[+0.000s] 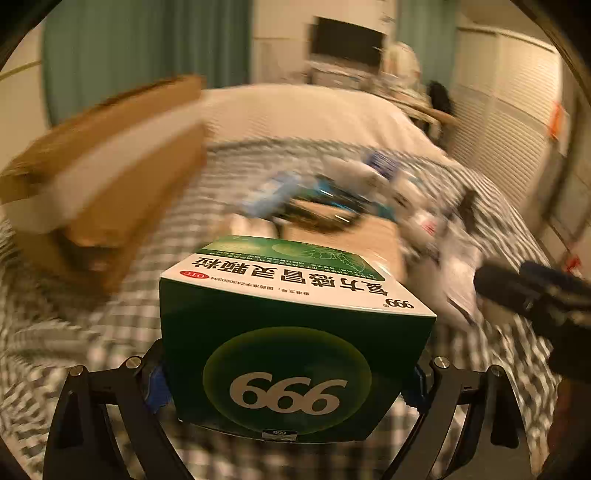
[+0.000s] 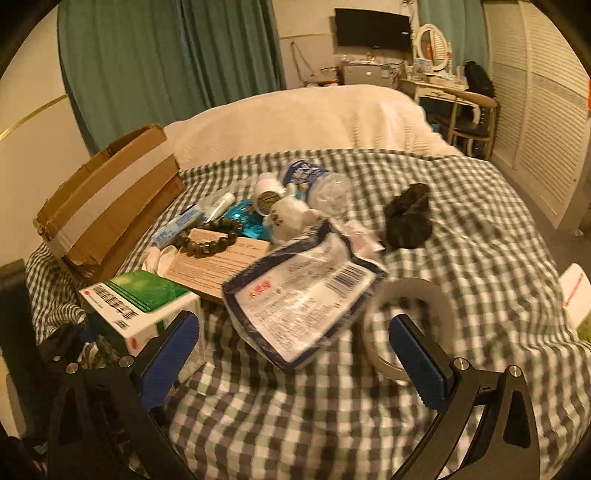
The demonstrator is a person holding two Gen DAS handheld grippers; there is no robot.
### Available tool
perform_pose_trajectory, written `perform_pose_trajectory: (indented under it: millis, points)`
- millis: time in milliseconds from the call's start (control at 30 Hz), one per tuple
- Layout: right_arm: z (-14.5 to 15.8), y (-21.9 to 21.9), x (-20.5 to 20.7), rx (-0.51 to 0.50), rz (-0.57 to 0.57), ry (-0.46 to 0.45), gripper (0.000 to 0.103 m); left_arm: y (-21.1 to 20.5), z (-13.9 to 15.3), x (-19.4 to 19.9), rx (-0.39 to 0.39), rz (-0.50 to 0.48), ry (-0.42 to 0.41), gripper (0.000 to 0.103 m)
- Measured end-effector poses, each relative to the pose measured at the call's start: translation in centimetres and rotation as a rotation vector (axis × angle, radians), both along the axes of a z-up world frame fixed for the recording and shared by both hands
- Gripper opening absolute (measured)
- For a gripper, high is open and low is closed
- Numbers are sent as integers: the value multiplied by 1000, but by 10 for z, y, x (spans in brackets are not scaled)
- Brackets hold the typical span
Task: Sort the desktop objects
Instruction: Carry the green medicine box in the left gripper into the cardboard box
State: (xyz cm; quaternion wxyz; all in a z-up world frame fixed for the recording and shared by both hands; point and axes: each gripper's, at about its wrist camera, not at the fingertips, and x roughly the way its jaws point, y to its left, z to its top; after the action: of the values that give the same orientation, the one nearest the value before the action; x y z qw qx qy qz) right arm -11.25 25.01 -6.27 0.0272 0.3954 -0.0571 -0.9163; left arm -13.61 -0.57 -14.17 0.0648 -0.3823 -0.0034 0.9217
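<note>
A bedroom in a home is shown. A large bed (image 2: 332, 406) is covered with a green-and-white checked sheet, and a cream blanket (image 2: 295, 118) is laid at its far end. Long green curtains (image 2: 166, 66) are hung on the back wall, and a dark television (image 2: 373, 32) is mounted beside them. A white dressing table (image 2: 439, 90) with an oval mirror (image 2: 430, 42) is placed in the corner, next to louvred wardrobe doors (image 2: 535, 110).
</note>
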Motion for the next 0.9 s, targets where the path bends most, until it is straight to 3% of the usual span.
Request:
perform_pose_trajectory:
  millis: [100,233,300,367,400,467,567,733,900]
  points:
    - [-7,-12,-16,26,18,-17,103,-17,5,2,-2,86,28,96]
    - [-24,-22,-35,44,15,-80,98,-25,2,-8,0,116,17,96]
    - [-34,-26,-41,78,-1,-123,86,-27,2,-10,-1,112,12,96]
    - [-41,-27,-45,115,-19,-159,59,-26,1,-11,0,106,15,96]
    - [-43,-26,-44,117,-19,-163,56,-25,2,-10,4,102,17,96]
    - [-39,-26,-40,121,-3,-162,33,-24,3,-11,13,96,18,96]
    - [-27,-28,-30,145,13,-148,21,-23,10,-4,22,96,31,96]
    - [12,-32,-8,122,28,-73,16,-26,41,13,31,108,92,96]
    - [69,-52,14,86,85,53,14,-45,83,23,65,143,162,96]
